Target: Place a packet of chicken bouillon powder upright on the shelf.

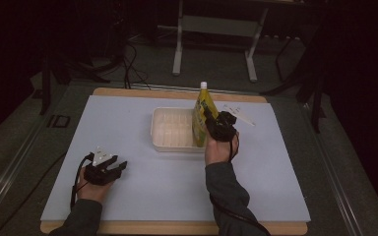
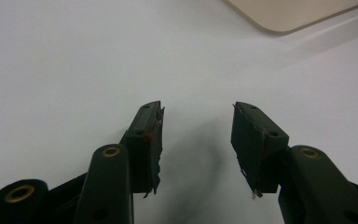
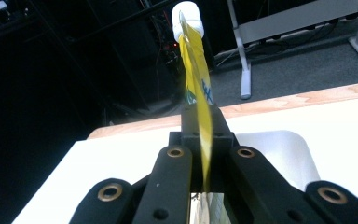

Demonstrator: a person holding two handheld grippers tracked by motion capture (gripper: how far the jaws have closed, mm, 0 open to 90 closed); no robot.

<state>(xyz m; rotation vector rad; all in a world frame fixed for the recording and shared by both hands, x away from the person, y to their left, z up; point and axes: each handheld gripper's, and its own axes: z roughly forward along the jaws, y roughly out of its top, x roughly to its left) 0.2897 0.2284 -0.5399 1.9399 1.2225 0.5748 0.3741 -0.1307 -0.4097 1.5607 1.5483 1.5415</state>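
Yellow pouch (image 1: 200,118) with white cap, held upright at centre of the high view, its lower end over the right edge of the white tray (image 1: 170,129); whether it touches the tray, can't tell. Right gripper (image 1: 211,119) clenched on the pouch, jaws pinching its flat body from both sides; in the right gripper view the pouch (image 3: 196,84) runs edge-on up from between the jaws to the cap at top centre, tray corner (image 3: 284,149) pale behind the jaws at right. Right hand (image 1: 220,150) below the gripper, sleeve coming in from bottom centre. Left gripper (image 1: 109,167) at lower left of the high view, low over the white tabletop (image 1: 142,182), well apart from tray and pouch. Left gripper view: jaws released, clear gap, bare tabletop between them, nothing grasped; tray corner (image 2: 293,14) at upper right of that frame. Paper scrap (image 1: 238,114) just right of the right gripper in the high view.
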